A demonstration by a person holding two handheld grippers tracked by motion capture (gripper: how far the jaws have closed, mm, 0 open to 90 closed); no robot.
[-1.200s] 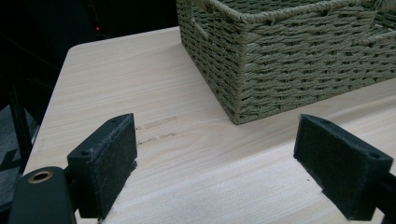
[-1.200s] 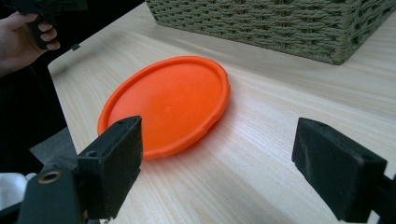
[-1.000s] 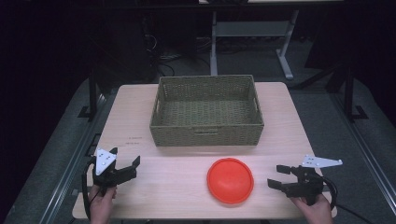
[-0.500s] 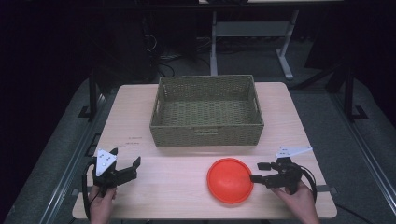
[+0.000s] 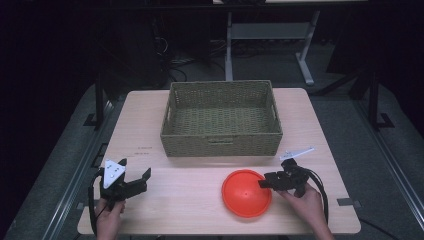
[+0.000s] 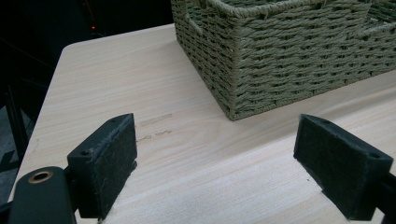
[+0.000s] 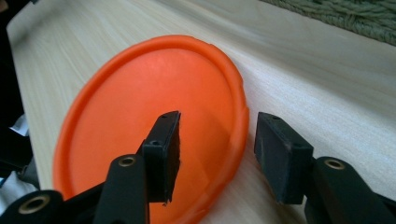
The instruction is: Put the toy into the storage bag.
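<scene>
Dark room w/ metal frame legs behind, pale wood surface in front of me. I'm working my right claw over the near-right rim of the orange disc. Its jaws have just been closing and are standing abt half apart now, one over the disc's top, the other outside the rim over the bare wood, so the rim is between them but the pads aren't pressing on it yet. In the high view the right claw is sitting right at the disc's right edge.

The disc is lying flat, domed side up, on the near part of the surface, just in front of the woven basket and apart from it.

Handling, as I'm judging it: looks like thin moulded plastic, so prob. light, fairly stiff but w/ some flex at the lip, and smooth, i.e. slippery. Not fragile. The rolled rim is the only sensible place to take hold; the dome gives nothing to pinch. I'm wanting one pad under the lip and one on top, squeezing firmly, since a shallow bite could let it tilt or slide out.

My left claw is resting wide open at the near-left, nothing between its jaws, pointing toward the basket corner.
</scene>
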